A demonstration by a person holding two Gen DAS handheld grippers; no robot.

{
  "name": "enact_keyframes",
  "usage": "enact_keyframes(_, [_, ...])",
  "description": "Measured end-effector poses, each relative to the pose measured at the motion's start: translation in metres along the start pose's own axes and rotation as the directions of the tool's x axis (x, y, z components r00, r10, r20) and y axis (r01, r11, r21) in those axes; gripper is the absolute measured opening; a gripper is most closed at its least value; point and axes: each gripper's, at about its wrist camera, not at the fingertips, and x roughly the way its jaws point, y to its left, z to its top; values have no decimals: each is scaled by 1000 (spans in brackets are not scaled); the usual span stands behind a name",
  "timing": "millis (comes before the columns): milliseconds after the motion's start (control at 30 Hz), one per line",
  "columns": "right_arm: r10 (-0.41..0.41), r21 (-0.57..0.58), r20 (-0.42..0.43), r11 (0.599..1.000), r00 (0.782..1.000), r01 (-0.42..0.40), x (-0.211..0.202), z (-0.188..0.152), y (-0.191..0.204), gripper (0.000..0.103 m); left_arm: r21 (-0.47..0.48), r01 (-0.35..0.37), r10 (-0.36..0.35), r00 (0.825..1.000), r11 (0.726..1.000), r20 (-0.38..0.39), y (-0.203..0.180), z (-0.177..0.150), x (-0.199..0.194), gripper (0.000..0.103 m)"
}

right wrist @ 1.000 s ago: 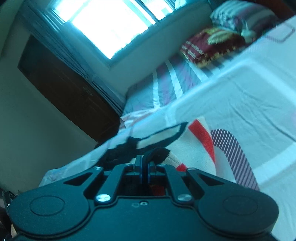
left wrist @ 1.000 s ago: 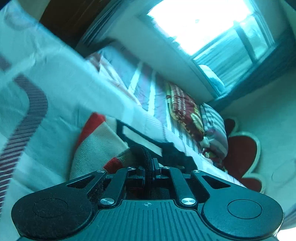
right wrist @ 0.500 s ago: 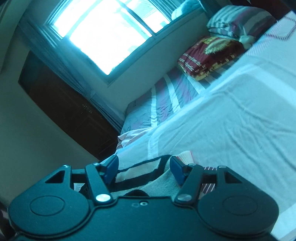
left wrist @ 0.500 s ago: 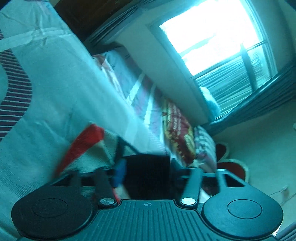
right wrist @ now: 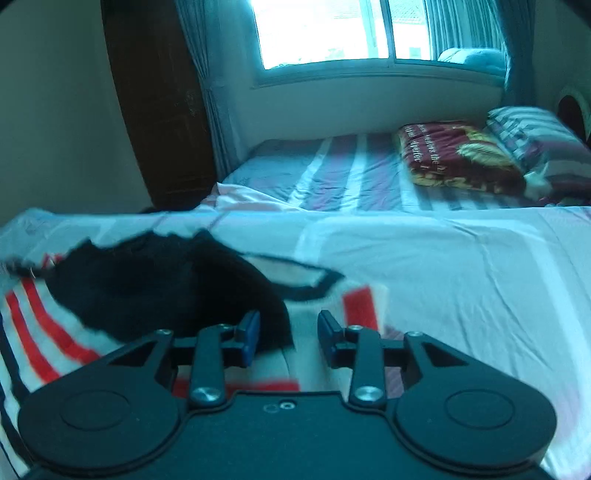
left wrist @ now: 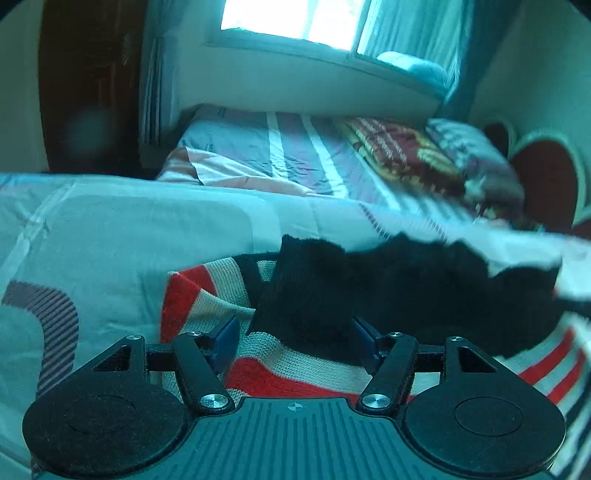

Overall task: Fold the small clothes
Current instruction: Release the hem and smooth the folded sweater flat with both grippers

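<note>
A small knit sweater [left wrist: 221,295] with red, cream and black stripes lies on the bed, with a black part [left wrist: 388,288] folded over its middle. My left gripper [left wrist: 295,339] is open just above it, with the black fold's edge between the jaws. In the right wrist view the same sweater [right wrist: 354,299] lies at the lower left, its black part [right wrist: 155,284] over it. My right gripper [right wrist: 288,332] is open right over the sweater's edge, holding nothing.
The sweater rests on a white bedsheet [right wrist: 461,266] with grey striped patches. Behind it lies a striped mattress [right wrist: 351,173] with a red blanket [right wrist: 450,155] and a striped pillow [right wrist: 535,136]. A window [right wrist: 332,29] and a dark wooden wardrobe [right wrist: 159,110] stand at the back.
Both grippers were shut on the sweater a second ago. They have opened, let it go and levelled out above the bed; the black part now lies on the sweater.
</note>
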Motion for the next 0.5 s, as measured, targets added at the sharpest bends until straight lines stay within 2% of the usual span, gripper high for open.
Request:
enact_keyframes(67, [44,12,-4,999,999,-44,7,7,-3,33,23,4,-4,1000,1000,2,-1,5,0,65])
enact_keyframes(133, [13,-30,-13,999,1000,-13,15,12,-2,33,30,15,-15,1000,999,-4,2,11,3,65])
enact_keyframes(300, [22,-91,-54,995,998,-27,31,14,3,35,48,72,-70,997,996,-41,7,21,14,65])
enact_keyframes(400, [36,-94,-66,995,997,-42,36,13,4,35,70,79,-75,995,994,-69,7,22,23,62])
enact_keyframes(467, [52,-95,-73,994,996,-59,37,13,3,19,90,60,-54,996,994,-75,6,23,25,50])
enact_keyframes(500, [45,-108,-69,993,997,-53,37,11,5,7,94,53,-46,996,994,-73,5,23,25,41])
